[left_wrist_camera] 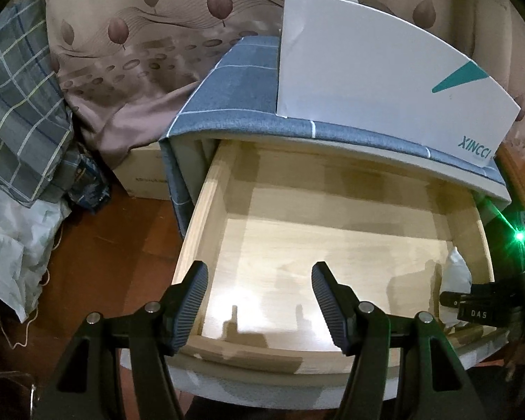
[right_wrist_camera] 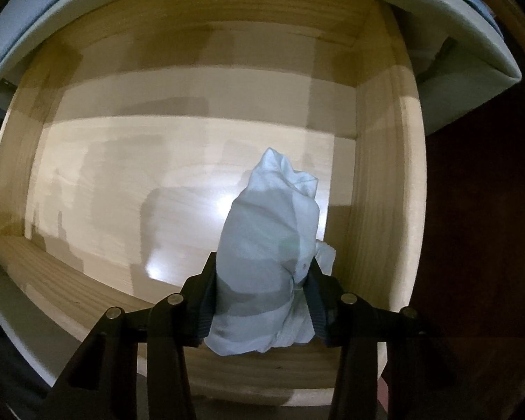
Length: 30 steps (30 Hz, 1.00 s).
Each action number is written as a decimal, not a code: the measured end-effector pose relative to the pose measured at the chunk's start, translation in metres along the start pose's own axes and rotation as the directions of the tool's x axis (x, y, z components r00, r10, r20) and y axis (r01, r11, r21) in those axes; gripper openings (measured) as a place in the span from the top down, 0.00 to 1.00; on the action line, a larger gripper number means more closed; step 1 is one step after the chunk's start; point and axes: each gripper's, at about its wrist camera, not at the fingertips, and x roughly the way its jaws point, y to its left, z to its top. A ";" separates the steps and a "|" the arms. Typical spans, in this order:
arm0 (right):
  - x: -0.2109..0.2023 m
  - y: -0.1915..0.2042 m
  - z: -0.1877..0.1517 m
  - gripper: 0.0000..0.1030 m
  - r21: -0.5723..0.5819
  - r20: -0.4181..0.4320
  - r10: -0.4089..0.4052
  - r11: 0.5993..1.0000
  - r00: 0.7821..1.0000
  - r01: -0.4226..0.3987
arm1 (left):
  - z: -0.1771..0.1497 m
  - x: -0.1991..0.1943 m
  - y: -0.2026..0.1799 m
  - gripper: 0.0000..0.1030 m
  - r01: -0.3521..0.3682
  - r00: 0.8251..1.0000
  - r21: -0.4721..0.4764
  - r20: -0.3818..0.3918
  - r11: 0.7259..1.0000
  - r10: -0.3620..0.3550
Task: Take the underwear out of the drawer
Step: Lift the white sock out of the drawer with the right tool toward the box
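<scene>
The right hand-held gripper pinched the white underwear inside the drawer to lift it; the left hand-held gripper hung wide, empty, over the drawer's front.

Right tongs pinch white underwear low in frame centre, pads pressing both sides. Bundle sticks up toward frame middle over the pale wood drawer. Dark floor at right.

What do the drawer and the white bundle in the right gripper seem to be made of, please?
Drawer: pale wood or wood-look board, its grain visible, with a glossy base that reflects light. White bundle: soft thin fabric, probably cotton, creased and bunched between the right gripper pads.
</scene>
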 end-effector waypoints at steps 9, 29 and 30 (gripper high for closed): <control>-0.022 0.003 -0.011 0.62 -0.023 0.117 -0.008 1.000 0.993 0.011 | -0.001 -0.001 0.002 0.39 0.012 1.000 -0.005 0.002 1.000 -0.012; -0.136 0.017 -0.028 0.62 -0.086 0.450 0.094 0.994 0.888 -0.062 | -0.001 -0.001 0.005 0.39 0.029 1.000 -0.026 0.004 0.999 -0.029; -0.143 0.019 -0.028 0.62 -0.091 0.462 0.103 0.994 0.881 -0.068 | -0.001 -0.001 0.005 0.39 0.030 1.000 -0.026 0.004 0.999 -0.030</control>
